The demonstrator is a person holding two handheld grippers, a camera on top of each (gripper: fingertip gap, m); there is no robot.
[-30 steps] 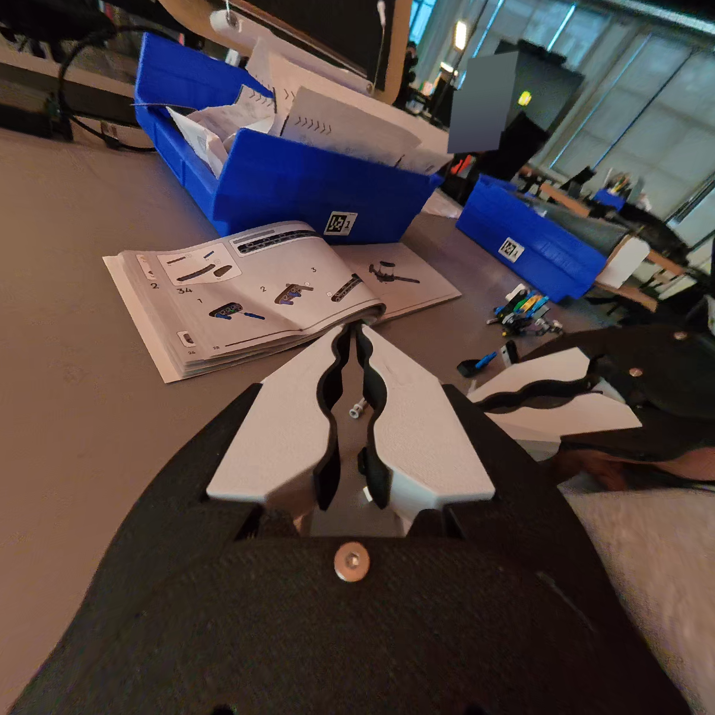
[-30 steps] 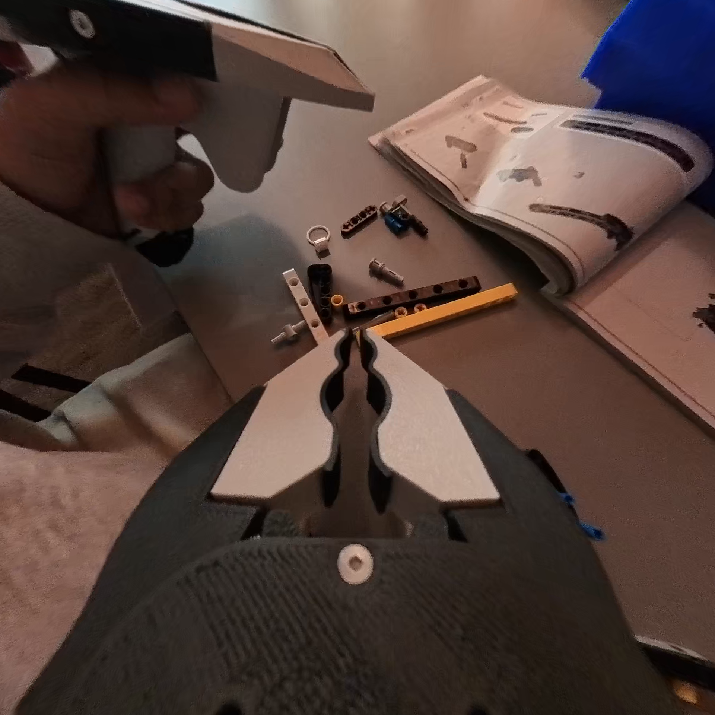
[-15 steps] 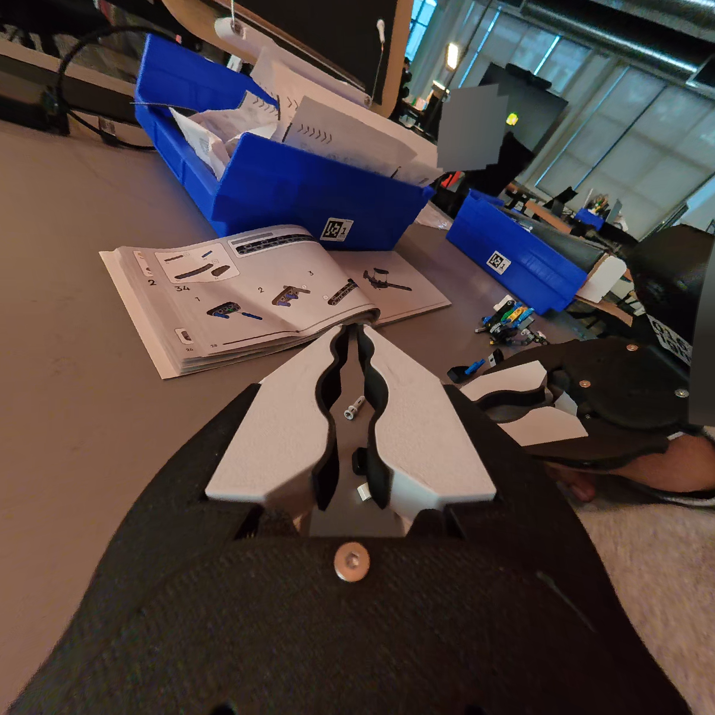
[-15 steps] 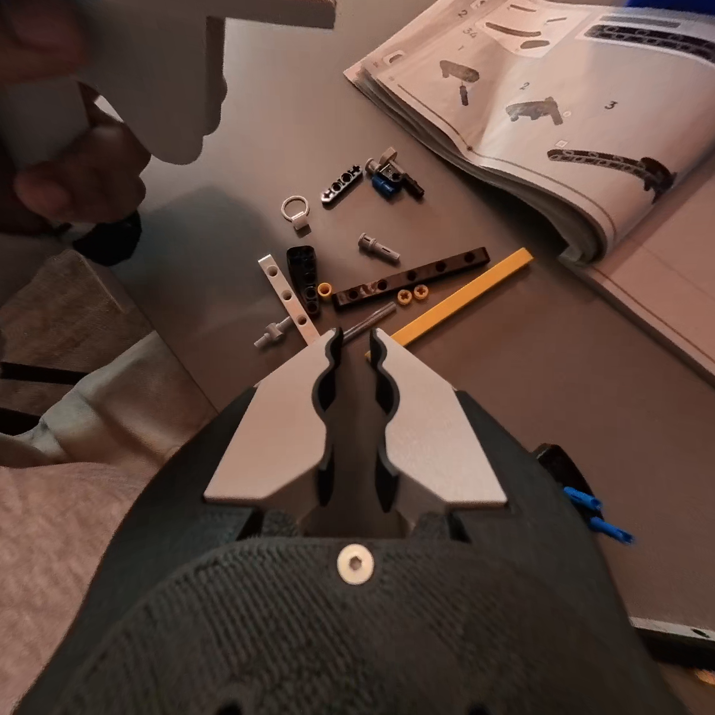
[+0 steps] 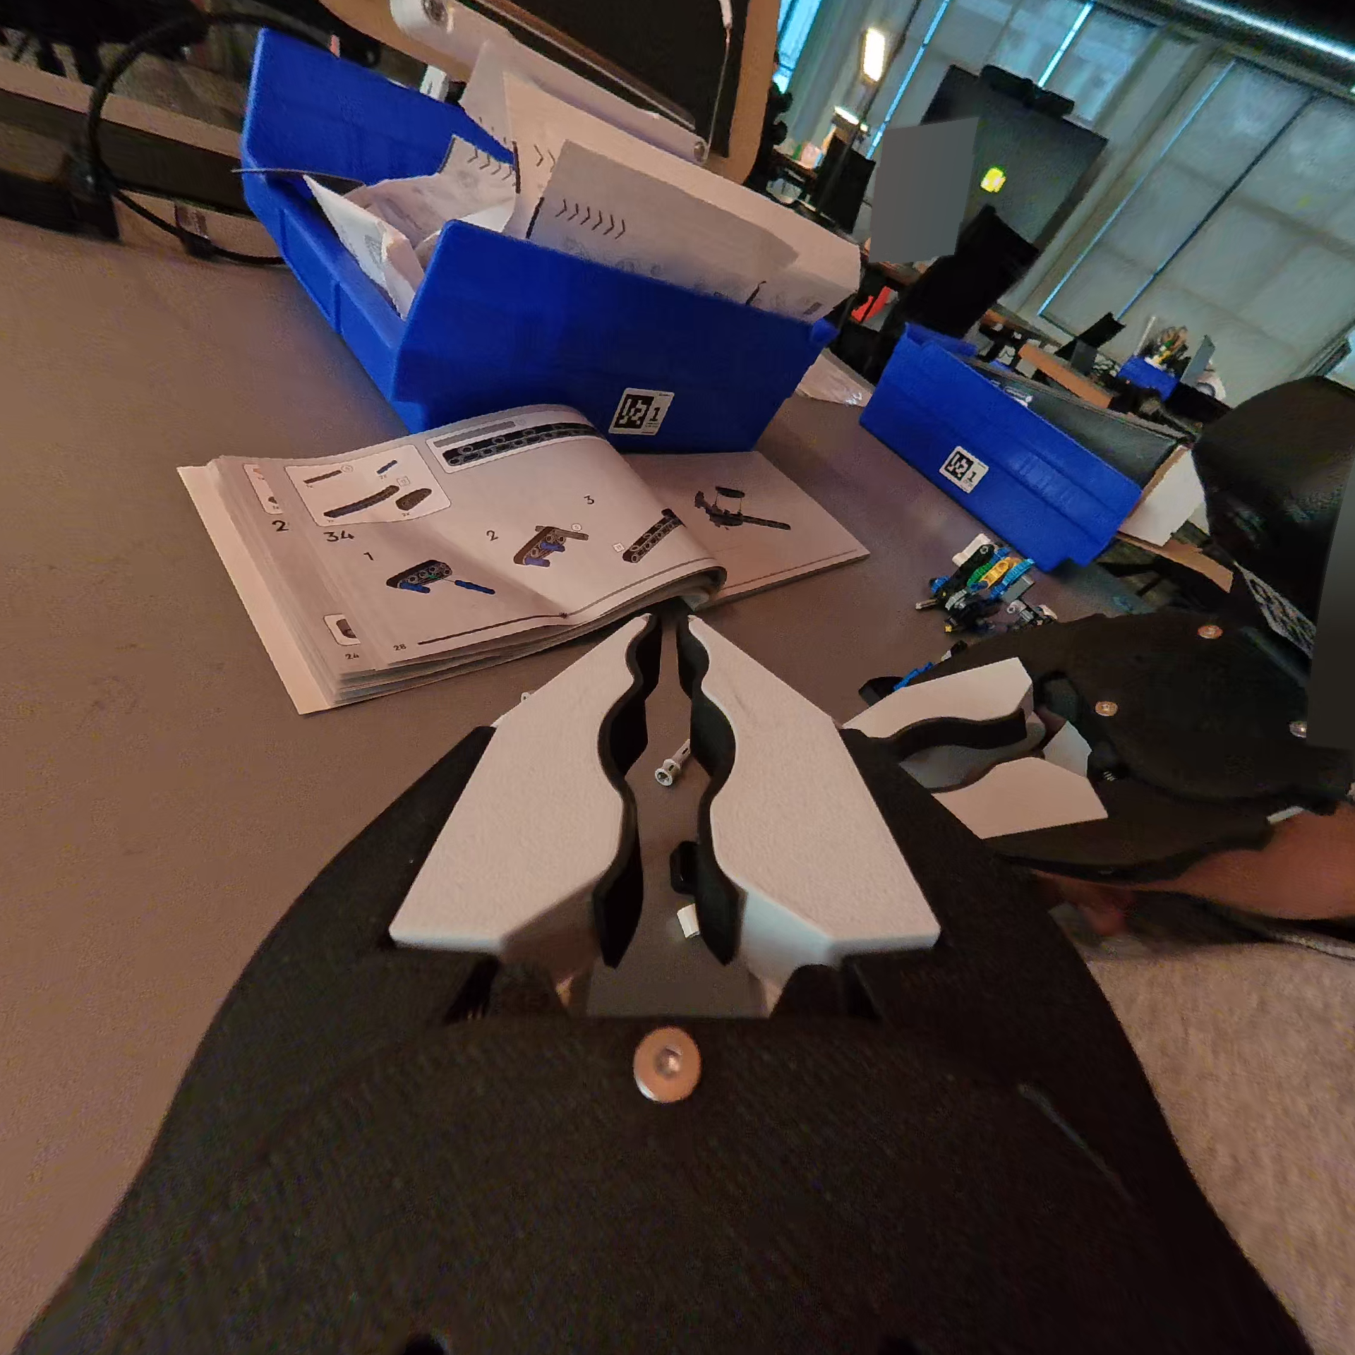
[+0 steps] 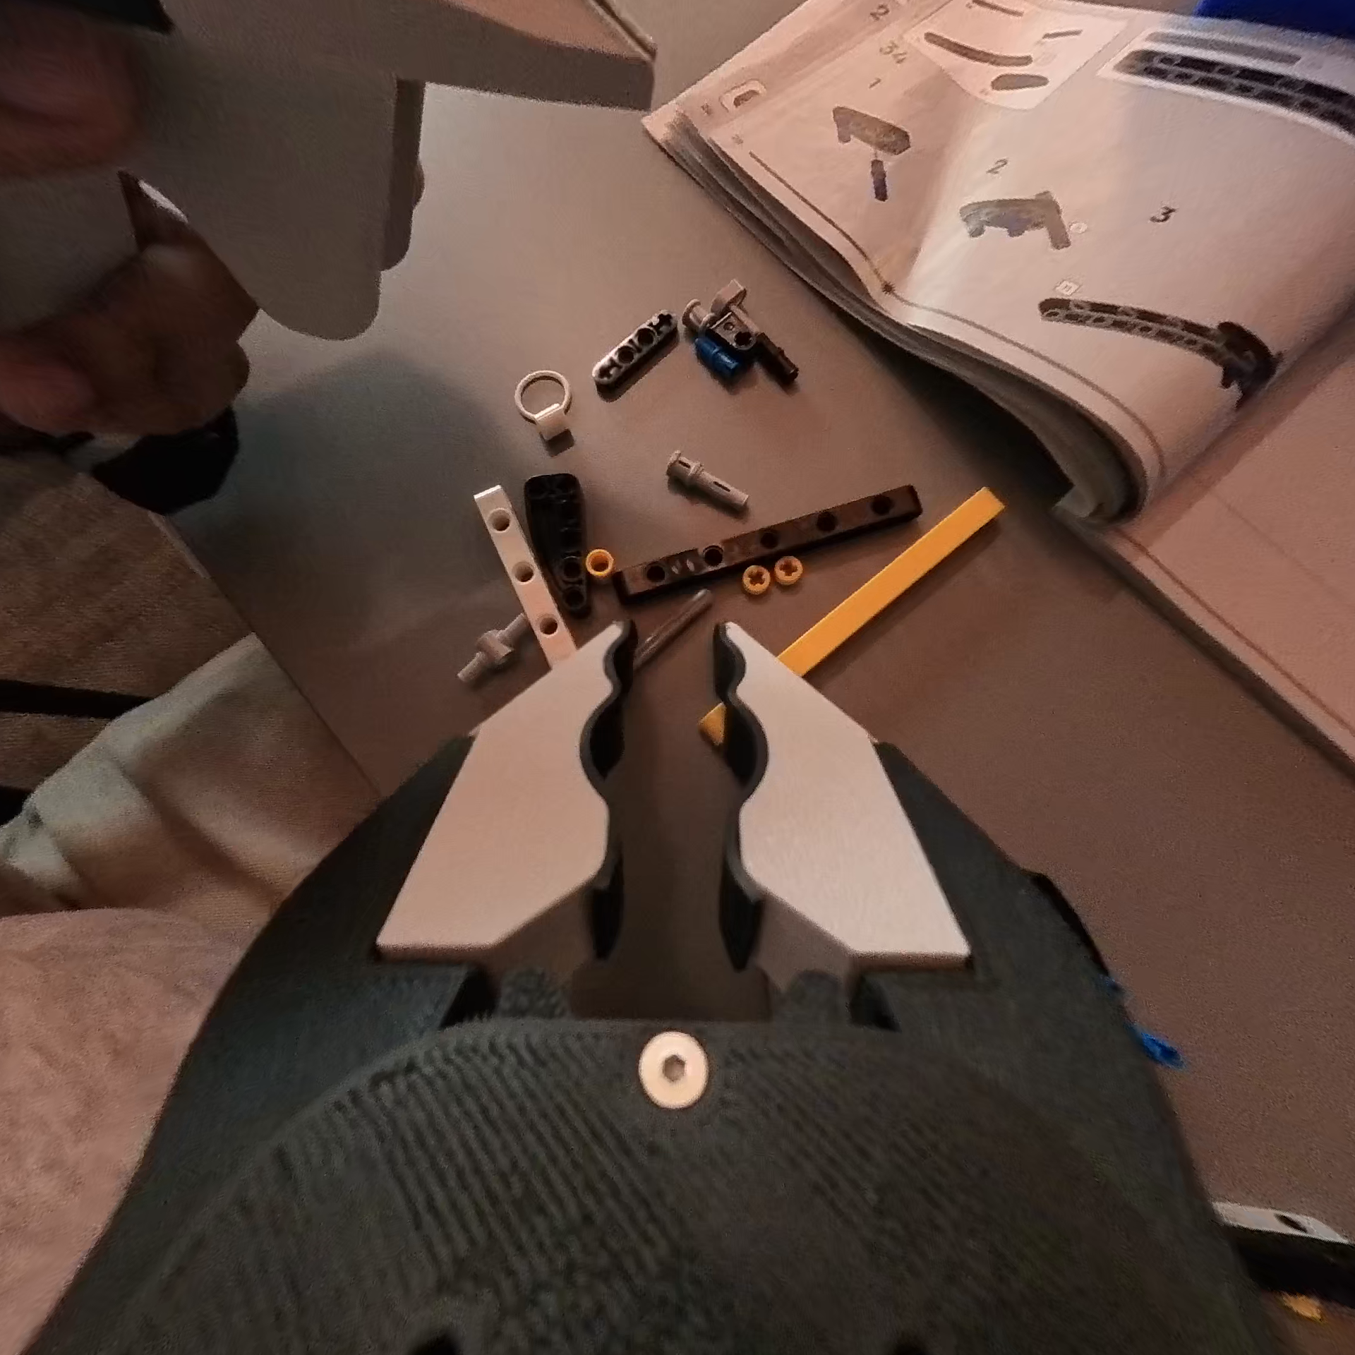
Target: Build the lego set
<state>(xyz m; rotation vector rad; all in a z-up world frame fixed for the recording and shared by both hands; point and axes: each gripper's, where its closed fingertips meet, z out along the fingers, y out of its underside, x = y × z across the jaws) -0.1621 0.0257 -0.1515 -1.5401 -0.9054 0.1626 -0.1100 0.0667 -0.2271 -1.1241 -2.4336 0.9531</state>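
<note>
Two grippers are over the grey table (image 5: 132, 770), and two blue bins sit at its far side. The right gripper (image 6: 671, 634) has its jaws parted a little, with nothing between them, its tips hanging just above a thin grey axle (image 6: 678, 619) and the near end of a long yellow bar (image 6: 880, 594). The left gripper (image 5: 669, 622) shows only a narrow slit at its tips, which point at the fold of the open instruction booklet (image 5: 469, 542); it grips nothing, though a small grey pin (image 5: 671, 766) lies on the table in the gap further back. The loose lego pieces are spread in front of the right gripper: one long black beam (image 6: 770, 542), one white beam (image 6: 524, 575), one short black curved piece (image 6: 561, 542), three small yellow bushes (image 6: 755, 579), one grey ring piece (image 6: 544, 399), one short dark liftarm (image 6: 634, 344), two more grey pins (image 6: 707, 480), and a small grey, blue and black cluster (image 6: 733, 337). The nearer blue bin (image 5: 586, 330) is stuffed with torn white paper bags (quite full), while the farther blue bin (image 5: 1004, 469) holds something dark that I cannot make out. A partly built colourful model (image 5: 979, 583) stands on open table between that bin and the right gripper. To the left of the booklet the tabletop lies bare and wide; a sleeve covers the near right edge.
</note>
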